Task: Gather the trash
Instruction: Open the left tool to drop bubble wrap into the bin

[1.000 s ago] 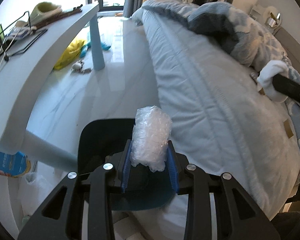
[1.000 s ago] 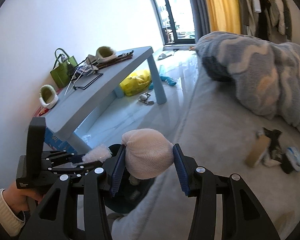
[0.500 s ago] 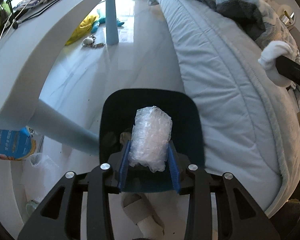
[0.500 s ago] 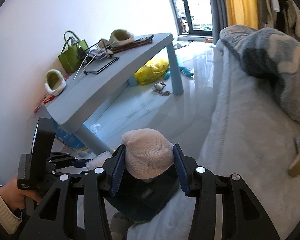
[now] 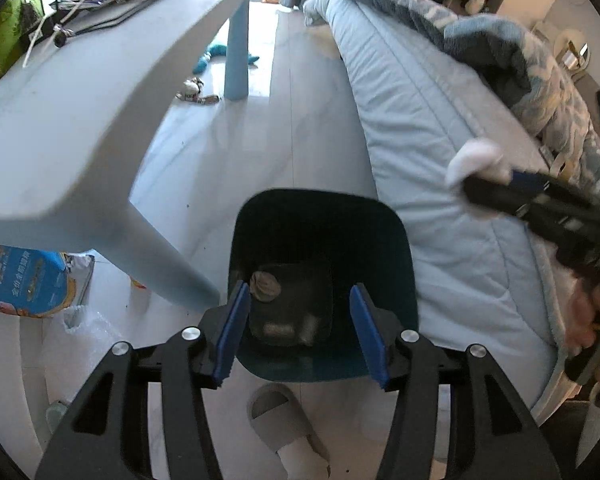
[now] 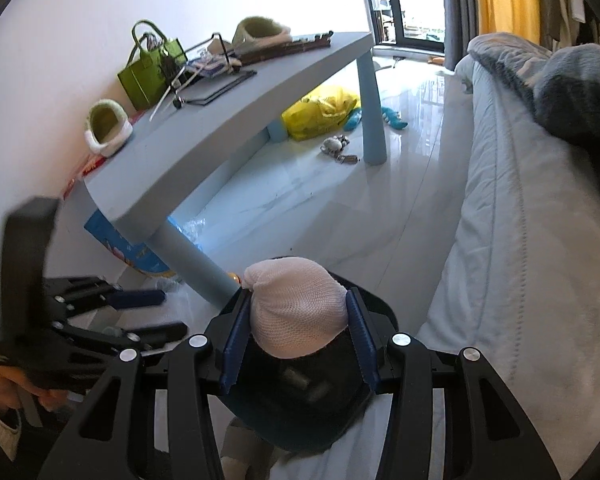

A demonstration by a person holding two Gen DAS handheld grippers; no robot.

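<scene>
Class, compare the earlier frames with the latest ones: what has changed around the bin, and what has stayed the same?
The left hand-held gripper, which held a bubble-wrap roll, moved over the dark bin and let it go; its jaws are opening with nothing between them. The right hand-held gripper came over the bin too. Unchanged: it still clamps the white mesh ball.

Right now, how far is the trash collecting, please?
Done: some trash already lies in the dark bin, and the left claw above it is empty, its jaws opening. In hand: the right claw is shut on a white mesh ball over the bin, not yet dropped. Left: dropping that ball; more trash elsewhere cannot be told from these views.
</scene>
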